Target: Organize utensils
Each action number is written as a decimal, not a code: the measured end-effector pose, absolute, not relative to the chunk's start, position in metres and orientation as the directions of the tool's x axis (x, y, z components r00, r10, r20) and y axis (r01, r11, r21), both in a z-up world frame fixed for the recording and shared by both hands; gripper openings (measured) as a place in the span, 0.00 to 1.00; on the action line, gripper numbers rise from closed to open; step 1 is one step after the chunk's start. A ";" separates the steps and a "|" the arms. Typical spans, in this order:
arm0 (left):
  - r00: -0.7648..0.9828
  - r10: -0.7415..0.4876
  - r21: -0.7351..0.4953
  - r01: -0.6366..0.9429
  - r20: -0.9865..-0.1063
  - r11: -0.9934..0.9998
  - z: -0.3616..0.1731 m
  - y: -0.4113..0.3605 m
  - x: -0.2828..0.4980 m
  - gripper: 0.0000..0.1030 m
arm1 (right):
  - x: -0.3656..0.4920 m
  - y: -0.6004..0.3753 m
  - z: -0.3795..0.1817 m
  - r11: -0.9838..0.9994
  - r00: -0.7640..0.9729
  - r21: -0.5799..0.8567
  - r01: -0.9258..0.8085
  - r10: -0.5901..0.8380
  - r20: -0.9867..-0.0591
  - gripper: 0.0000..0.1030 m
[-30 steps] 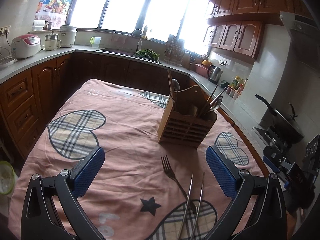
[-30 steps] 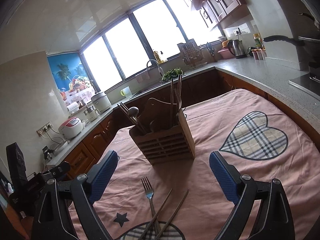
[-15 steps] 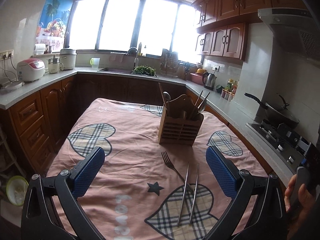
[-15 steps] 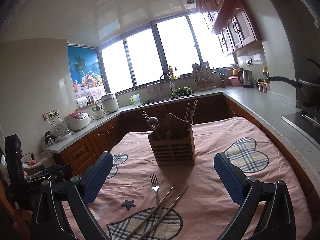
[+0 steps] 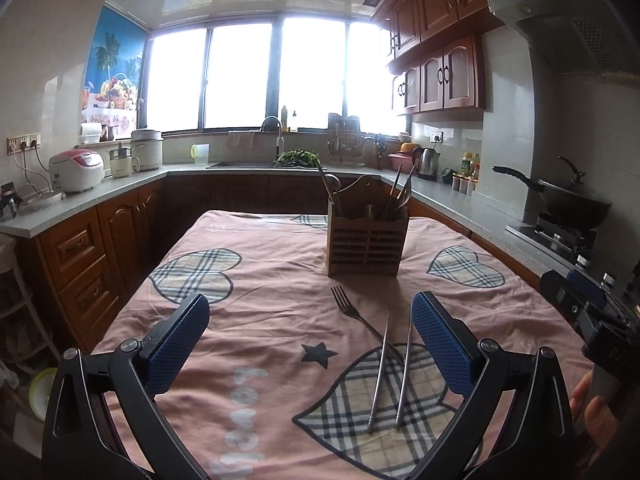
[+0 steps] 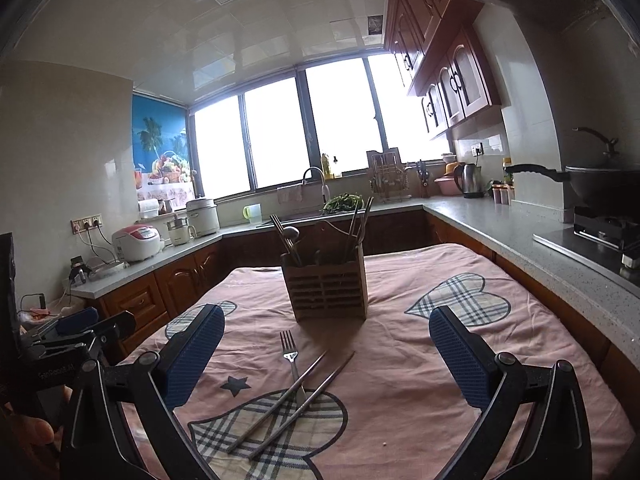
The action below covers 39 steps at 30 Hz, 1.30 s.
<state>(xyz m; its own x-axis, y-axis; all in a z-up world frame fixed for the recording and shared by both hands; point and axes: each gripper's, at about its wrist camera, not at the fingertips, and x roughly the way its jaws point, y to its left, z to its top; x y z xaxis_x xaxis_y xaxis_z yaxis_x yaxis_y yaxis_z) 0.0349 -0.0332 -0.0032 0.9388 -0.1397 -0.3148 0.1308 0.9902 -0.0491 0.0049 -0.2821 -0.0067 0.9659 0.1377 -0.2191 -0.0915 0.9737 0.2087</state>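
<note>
A wooden slatted utensil holder (image 5: 367, 242) stands on the table's pink cloth (image 5: 272, 280) with a spoon and chopsticks in it; it also shows in the right wrist view (image 6: 326, 290). A metal fork (image 5: 352, 312) and two metal chopsticks (image 5: 390, 368) lie on the cloth in front of it, also in the right wrist view as the fork (image 6: 291, 356) and the chopsticks (image 6: 296, 396). My left gripper (image 5: 310, 344) is open and empty, held back above the cloth. My right gripper (image 6: 326, 354) is open and empty too.
Kitchen counters (image 5: 100, 196) run around the table on three sides, with a rice cooker (image 5: 76, 170), a sink and a kettle (image 5: 426, 162). A stove with a black wok (image 5: 572, 200) stands at the right. The other gripper shows at the frame edge (image 5: 592, 320).
Both grippers have pulled back and levelled out, away from the holder. More of the cloth, the fork and the chopsticks now shows. Both jaws stay open.
</note>
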 end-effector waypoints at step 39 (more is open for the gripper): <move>0.930 -0.053 -0.042 0.041 -0.364 0.998 -0.012 -0.020 0.026 1.00 | -0.007 -0.264 -0.015 0.982 0.955 0.150 -0.114 0.149 -0.255 1.00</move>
